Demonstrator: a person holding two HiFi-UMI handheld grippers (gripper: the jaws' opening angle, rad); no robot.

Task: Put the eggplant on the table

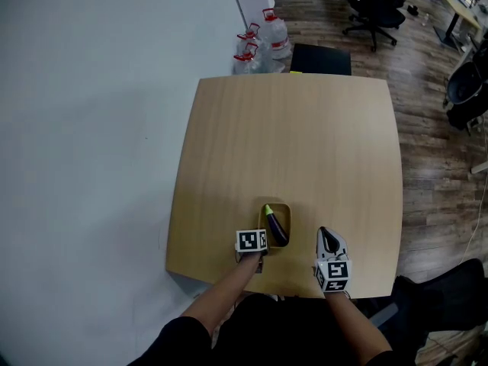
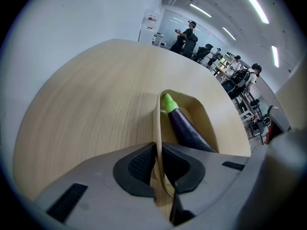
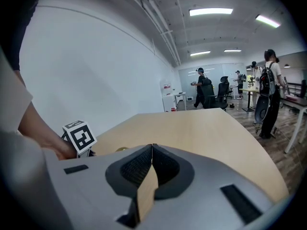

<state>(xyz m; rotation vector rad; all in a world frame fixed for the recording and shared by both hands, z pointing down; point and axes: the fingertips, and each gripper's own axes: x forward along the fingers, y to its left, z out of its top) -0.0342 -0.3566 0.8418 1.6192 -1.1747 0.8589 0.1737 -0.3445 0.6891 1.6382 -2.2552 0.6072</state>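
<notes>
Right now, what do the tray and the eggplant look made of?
The tray looks like thin light wood, probably bent ply, matte: pale tan colour, slim rim. The eggplant has smooth, glossy purple skin and a flat lime-green cap, possibly plastic rather than real.

Left hand-held gripper (image 2: pixel 157 153) hides rear of eggplant (image 2: pixel 184 126); apparently of tray (image 2: pixel 201 111) too.

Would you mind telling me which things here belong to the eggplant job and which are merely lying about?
Job in hand: eggplant, wooden tray, table, left gripper, right gripper.
Lying about: water bottles, office chair.
</notes>
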